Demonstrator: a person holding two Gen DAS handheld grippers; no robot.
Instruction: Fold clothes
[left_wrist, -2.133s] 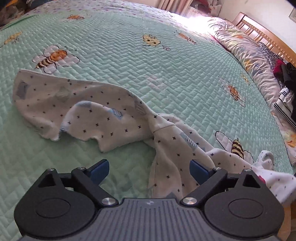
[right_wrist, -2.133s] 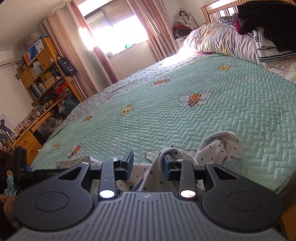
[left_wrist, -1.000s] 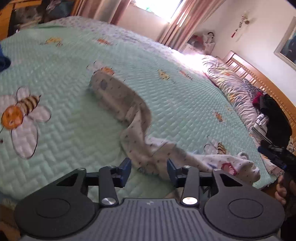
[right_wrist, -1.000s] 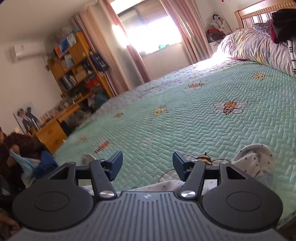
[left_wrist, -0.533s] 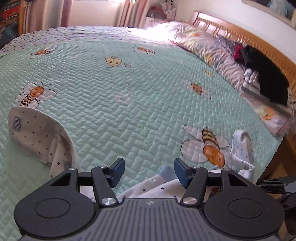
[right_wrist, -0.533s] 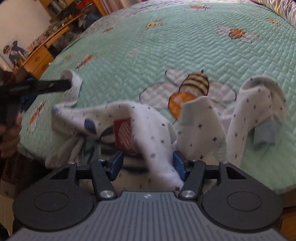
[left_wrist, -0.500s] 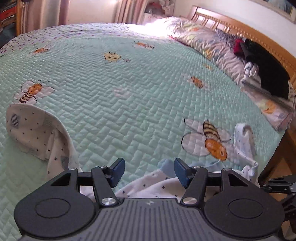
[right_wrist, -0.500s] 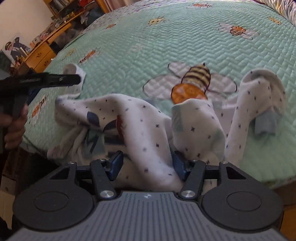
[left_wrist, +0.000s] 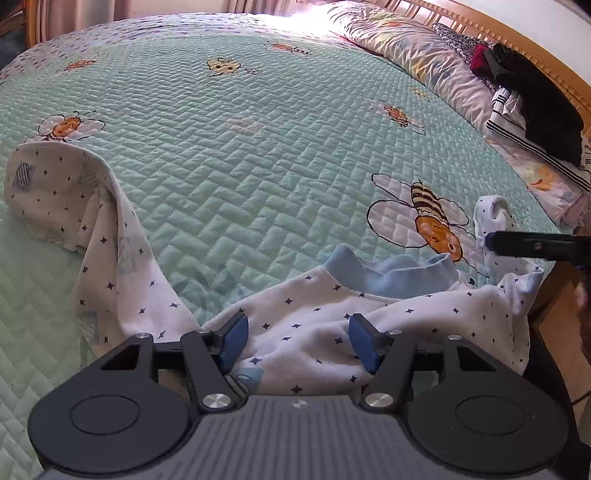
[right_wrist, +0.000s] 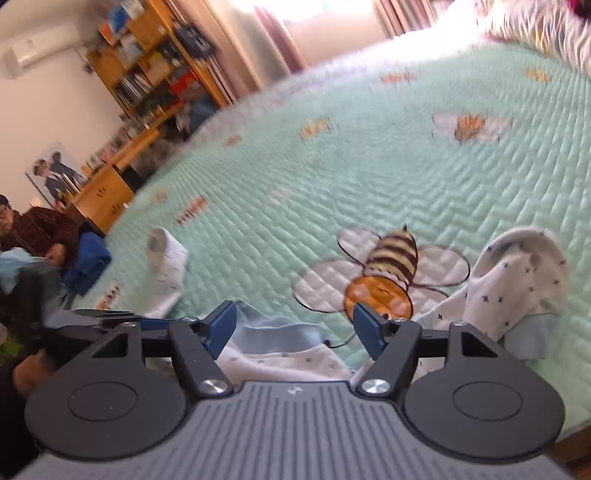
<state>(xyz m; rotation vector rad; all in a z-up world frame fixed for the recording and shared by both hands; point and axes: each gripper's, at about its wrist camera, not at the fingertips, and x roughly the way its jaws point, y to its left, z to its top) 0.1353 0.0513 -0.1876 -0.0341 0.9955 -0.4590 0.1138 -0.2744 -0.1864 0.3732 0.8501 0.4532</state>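
A white child's top with small dark stars and a light blue collar lies crumpled at the near edge of the green bee-print bedspread. One sleeve stretches left, the other bunches at the right. My left gripper is open with the body fabric lying between its blue pads, not pinched. My right gripper is open just above the collar, with the bunched sleeve to its right. The right gripper's finger shows in the left wrist view by that sleeve.
Pillows and a pile of dark and striped clothes lie along the wooden headboard at the right. A bookshelf and desk stand beyond the bed's left side, where a seated person is. The bed edge drops off just below both grippers.
The top has been drawn toward the near edge, so its collar now shows in front of my left gripper. My right gripper has tilted up from over the garment. Both stay open.
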